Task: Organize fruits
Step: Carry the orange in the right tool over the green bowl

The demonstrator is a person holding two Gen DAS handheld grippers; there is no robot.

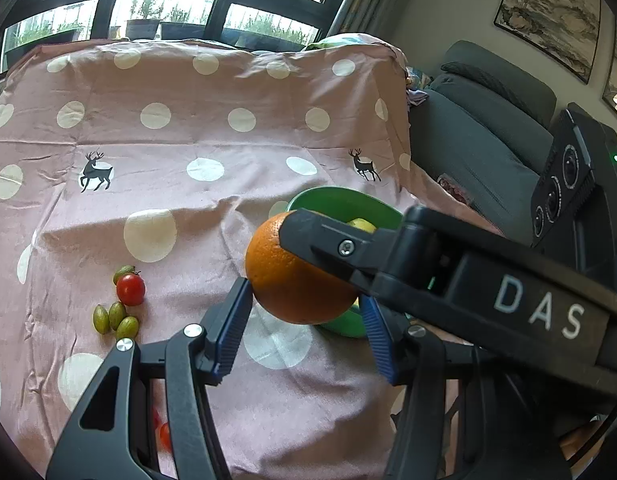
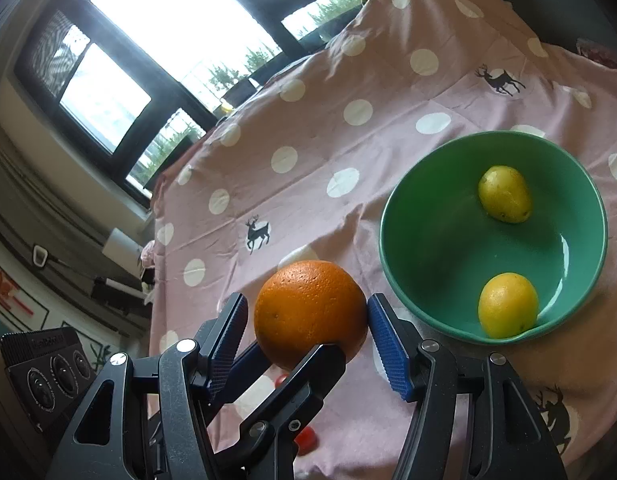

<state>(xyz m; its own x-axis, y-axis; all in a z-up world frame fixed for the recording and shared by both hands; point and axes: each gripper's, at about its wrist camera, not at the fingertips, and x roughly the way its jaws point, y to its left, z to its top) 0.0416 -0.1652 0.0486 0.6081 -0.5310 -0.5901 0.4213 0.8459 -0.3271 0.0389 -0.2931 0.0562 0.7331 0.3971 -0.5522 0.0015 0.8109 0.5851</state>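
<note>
An orange (image 1: 284, 280) (image 2: 308, 312) hangs above the pink dotted cloth (image 1: 188, 140), just left of a green bowl (image 2: 428, 240) (image 1: 340, 200). My left gripper (image 1: 304, 296) is shut on its lower part, blue pads at both sides. My right gripper (image 2: 308, 304) is shut on it too, crosswise; one of its fingers (image 1: 320, 236) lies over the orange's top in the left wrist view. The left gripper's fingers (image 2: 308, 368) cross under the orange in the right wrist view. Two yellow lemons (image 2: 504, 194) (image 2: 508, 304) lie in the bowl.
A cherry tomato (image 1: 131, 289) and several small green fruits (image 1: 116, 316) lie on the cloth at the left. Another small red fruit (image 2: 306, 438) lies under the grippers. A grey sofa (image 1: 480, 140) stands past the table's right edge; windows are behind.
</note>
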